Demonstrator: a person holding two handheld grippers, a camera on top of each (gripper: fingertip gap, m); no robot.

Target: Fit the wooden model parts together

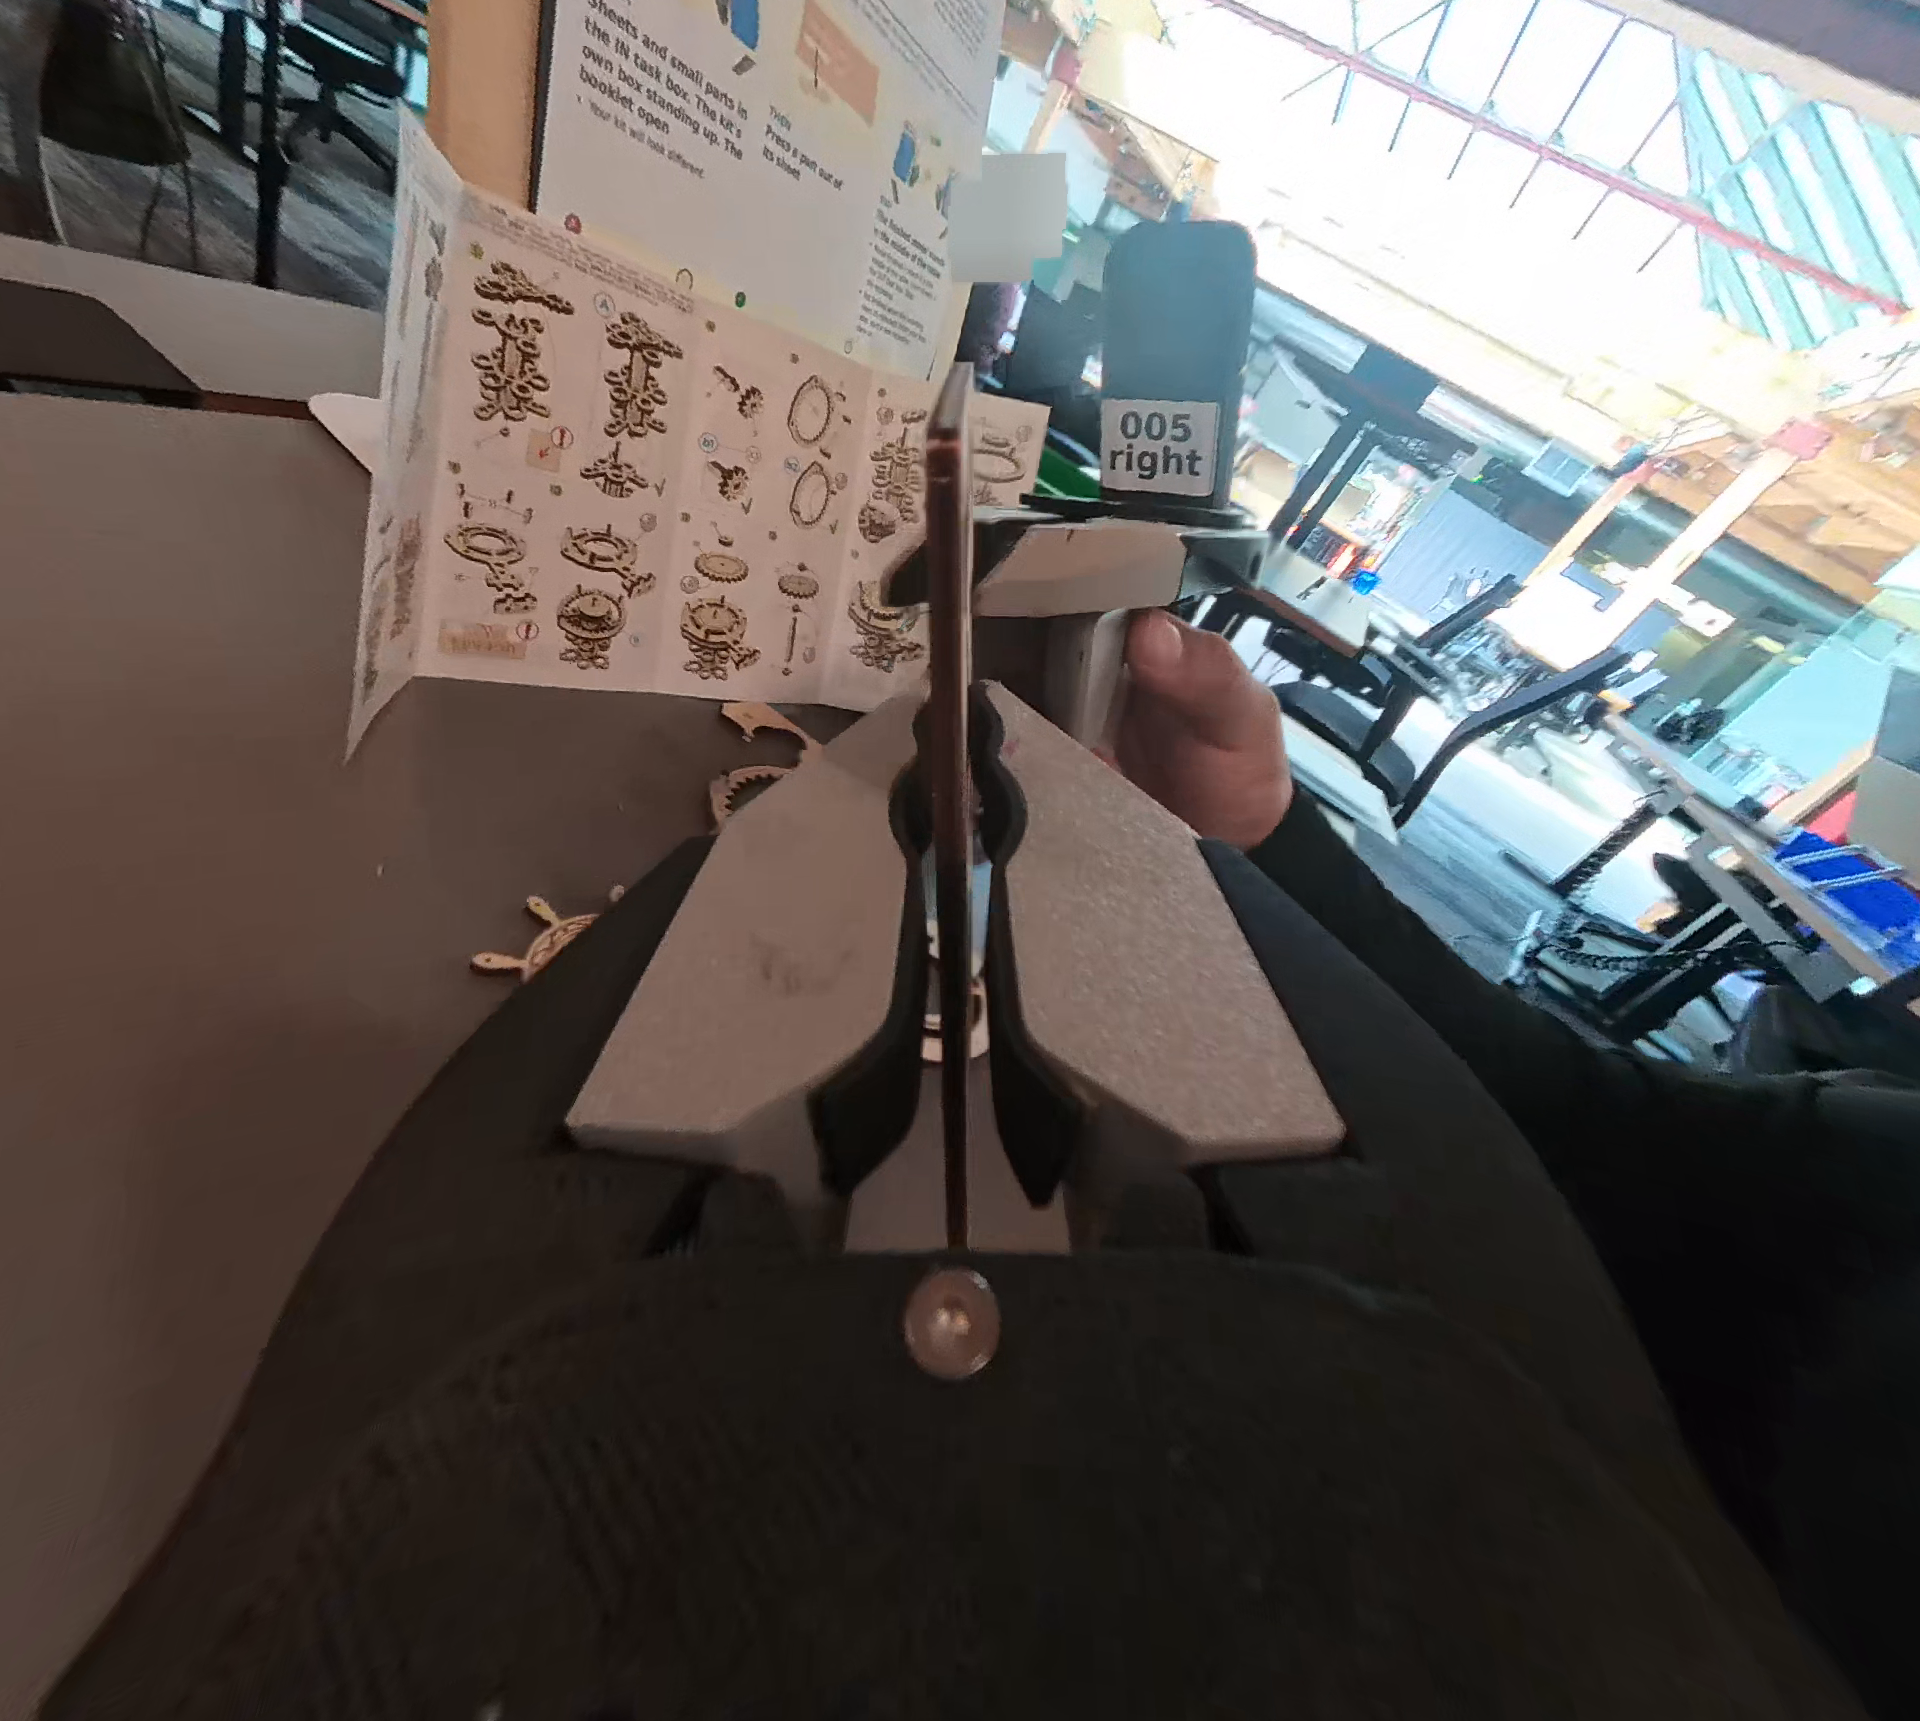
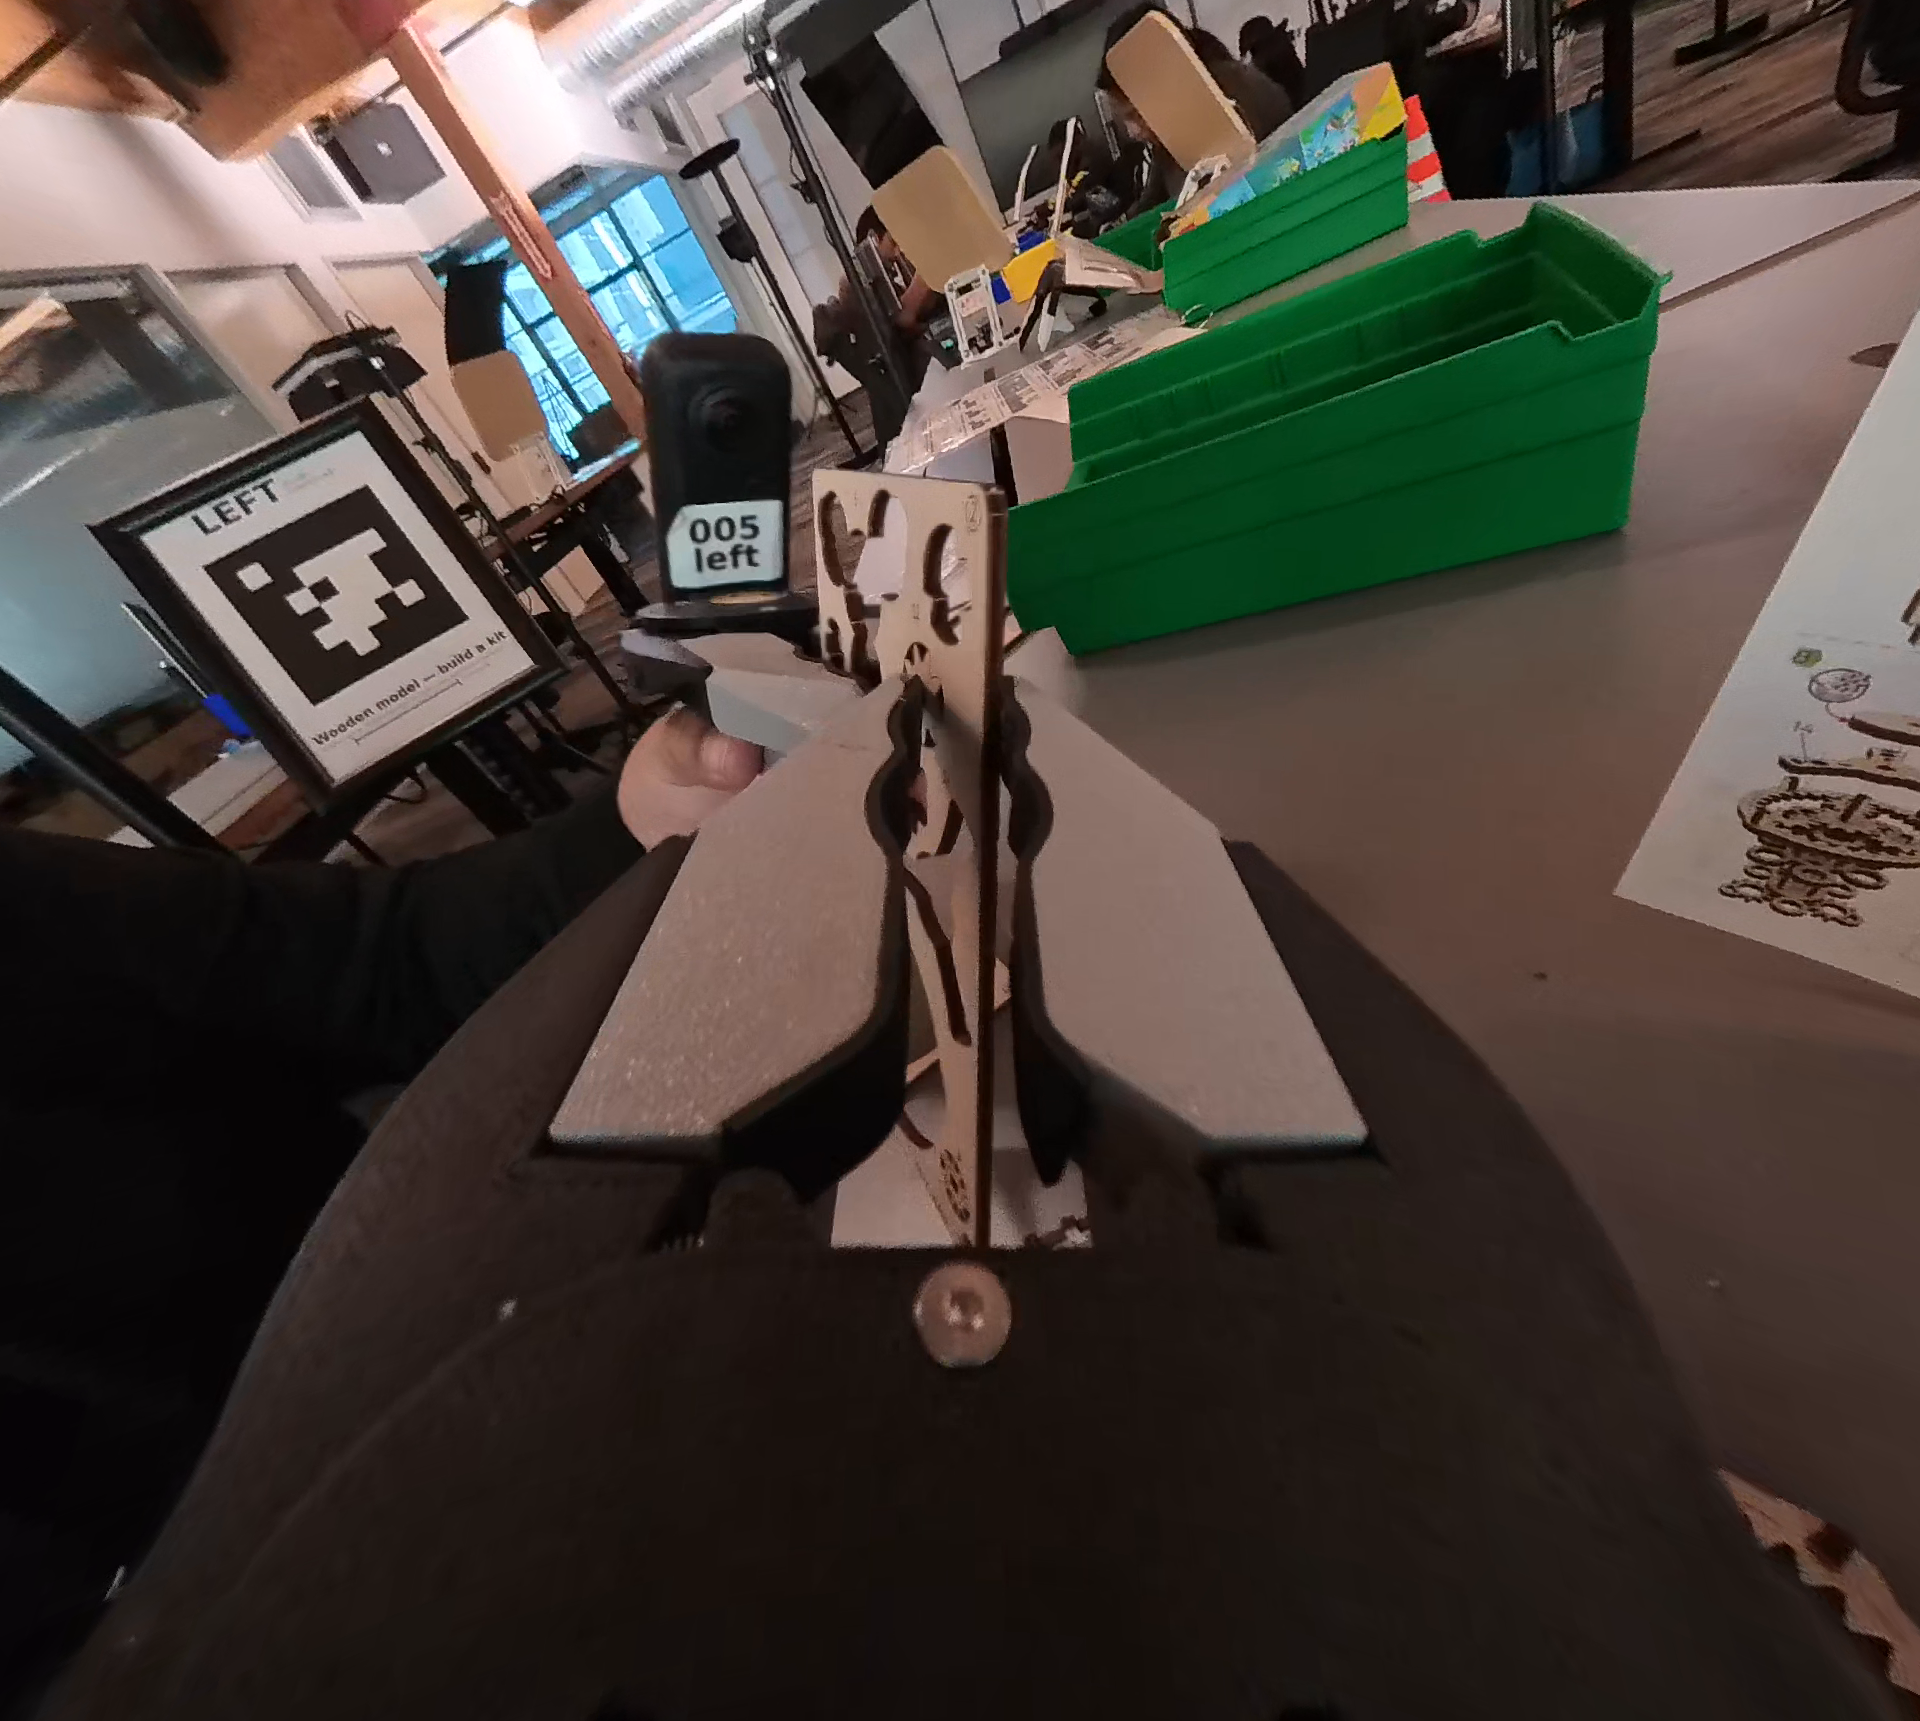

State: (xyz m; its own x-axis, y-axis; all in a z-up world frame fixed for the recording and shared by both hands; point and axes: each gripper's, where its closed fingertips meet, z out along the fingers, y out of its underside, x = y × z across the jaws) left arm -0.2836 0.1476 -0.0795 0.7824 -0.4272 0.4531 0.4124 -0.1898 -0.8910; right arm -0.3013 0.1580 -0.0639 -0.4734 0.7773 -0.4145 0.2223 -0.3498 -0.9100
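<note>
A thin wooden part sheet (image 1: 951, 528) with cut-out shapes is held upright above the grey table (image 1: 156, 736). In the left wrist view I see it edge-on. My left gripper (image 1: 954, 767) is shut on its near edge. My right gripper (image 1: 1081, 570) holds the sheet's far side, with a hand behind it. In the right wrist view the sheet (image 2: 966, 632) shows its cut-out face, and my right gripper (image 2: 961, 757) is shut on it. The left gripper (image 2: 748, 705) shows beyond it on the left.
A folded instruction booklet (image 1: 623, 476) stands on the table before a tall printed board (image 1: 769, 9). Loose wooden parts (image 1: 758, 767) lie beside my left gripper. Green bins (image 2: 1351, 466) sit on the far table, a printed page (image 2: 1818, 736) lies at right, and a framed sign (image 2: 332, 601) stands at left. The grippers are tip to tip, or close to it.
</note>
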